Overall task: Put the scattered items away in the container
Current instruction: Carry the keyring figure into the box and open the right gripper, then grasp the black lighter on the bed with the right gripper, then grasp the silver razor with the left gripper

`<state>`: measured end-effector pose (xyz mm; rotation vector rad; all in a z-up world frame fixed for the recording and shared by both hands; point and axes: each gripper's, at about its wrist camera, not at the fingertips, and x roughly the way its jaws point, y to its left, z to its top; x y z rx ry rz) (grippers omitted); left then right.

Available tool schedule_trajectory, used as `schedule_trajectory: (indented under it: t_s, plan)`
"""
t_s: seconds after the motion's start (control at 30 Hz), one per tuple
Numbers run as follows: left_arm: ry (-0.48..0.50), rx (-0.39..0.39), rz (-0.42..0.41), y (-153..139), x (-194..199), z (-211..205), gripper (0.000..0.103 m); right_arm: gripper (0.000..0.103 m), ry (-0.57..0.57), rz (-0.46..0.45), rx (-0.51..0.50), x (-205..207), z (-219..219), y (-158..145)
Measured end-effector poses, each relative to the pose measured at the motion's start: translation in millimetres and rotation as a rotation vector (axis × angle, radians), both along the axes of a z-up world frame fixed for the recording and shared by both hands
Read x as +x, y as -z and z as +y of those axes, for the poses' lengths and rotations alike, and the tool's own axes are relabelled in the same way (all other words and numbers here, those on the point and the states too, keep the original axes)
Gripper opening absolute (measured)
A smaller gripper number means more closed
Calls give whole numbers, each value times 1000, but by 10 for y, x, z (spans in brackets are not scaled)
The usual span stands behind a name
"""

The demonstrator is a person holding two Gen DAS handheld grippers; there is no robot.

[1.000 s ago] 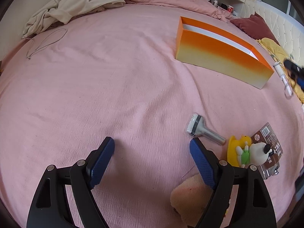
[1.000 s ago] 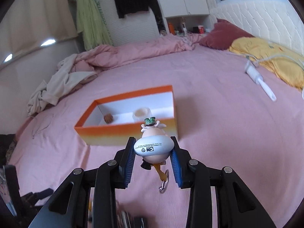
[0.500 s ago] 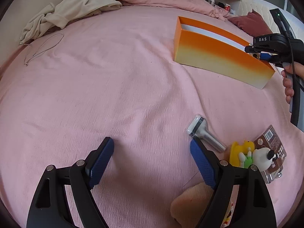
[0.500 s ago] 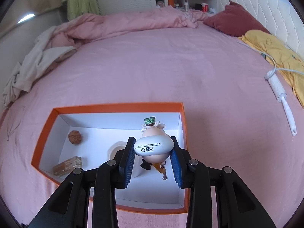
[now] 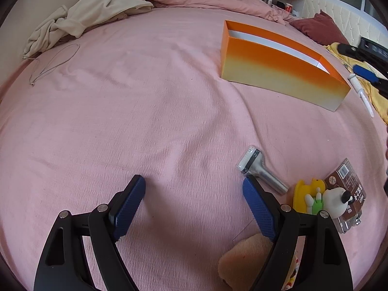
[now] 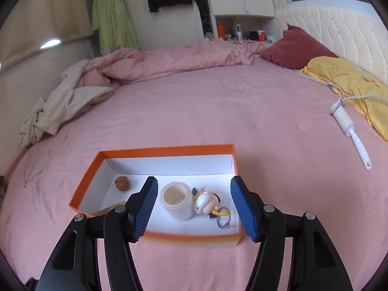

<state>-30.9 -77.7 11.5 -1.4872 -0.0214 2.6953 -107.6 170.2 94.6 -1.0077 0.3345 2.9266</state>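
The orange box [image 6: 167, 149] with a white inside sits on the pink bed. In it lie a small cartoon keychain figure [image 6: 206, 202], a tape roll [image 6: 178, 202], a walnut [image 6: 123, 183] and a brown bottle [image 6: 109, 209]. My right gripper [image 6: 194, 184] hovers over the box's near edge, its jaws opening, with nothing between the pads. My left gripper [image 5: 193, 183] is open above bare sheet. To its right lie a silver tool [image 5: 262, 172], a yellow toy [image 5: 303, 194], a white dog figure [image 5: 335, 200], a brown packet [image 5: 349, 184] and a tan plush [image 5: 245, 257]. The box [image 5: 278, 72] stands farther back.
A white lint roller [image 6: 349, 131] with a cable lies right of the box, beside a yellow pillow [image 6: 351, 82] and a dark red pillow [image 6: 295, 48]. Crumpled clothes [image 6: 63, 106] and a pink duvet [image 6: 169, 63] pile up at the far side. A thin cord loop [image 5: 53, 63] lies far left.
My right gripper has opened and let go of the keychain figure, which now lies in the box beside the tape roll; the gripper has drawn back toward the near edge. The left gripper has not moved.
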Motion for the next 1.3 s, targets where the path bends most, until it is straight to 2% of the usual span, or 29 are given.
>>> schedule_trajectory:
  t_s: [0.13, 0.33, 0.47, 0.53, 0.63, 0.7, 0.73, 0.77, 0.8, 0.87, 0.93, 1.07, 1.2, 1.3]
  plan:
    - [1, 7, 2, 0, 4, -10, 83, 62, 1, 18, -52, 648, 83, 108]
    - [9, 0, 2, -2, 24, -7, 83, 61, -36, -96, 13, 1290, 30, 469]
    - [11, -1, -1, -8, 58, -11, 83, 46, -103, -173, -30, 1484, -96, 632]
    - [15, -6, -1, -8, 73, -6, 83, 43, -157, -222, 26, 1479, -268, 714]
    - [19, -5, 1, -4, 77, -9, 83, 42, -225, -282, 42, 1412, -478, 796]
    - [19, -4, 4, -3, 82, -11, 83, 38, -223, -308, 125, 1399, -581, 866]
    - [20, -4, 6, -3, 86, -11, 83, 32, -219, -308, 159, 1406, -609, 903]
    - [20, -4, 7, -3, 89, -11, 83, 32, -209, -292, 160, 1432, -595, 923]
    - [20, -1, 9, -4, 91, -16, 83, 30, -194, -274, 139, 1462, -558, 930]
    - [18, 13, 11, -10, 93, -31, 83, 18, -145, -246, 63, 1508, -423, 923]
    - [7, 39, 14, -21, 92, -58, 83, 18, -97, -219, -24, 1542, -262, 904]
    - [-33, 148, 31, -97, 90, -189, 83, 18, -30, -173, 4, 1582, -108, 825]
    - [-44, 315, 65, -201, 106, -343, 83, 18, 22, -157, 13, 1606, 1, 851]
    - [-33, 292, 41, -180, 39, -291, 83, 18, 25, -164, -13, 1614, 59, 943]
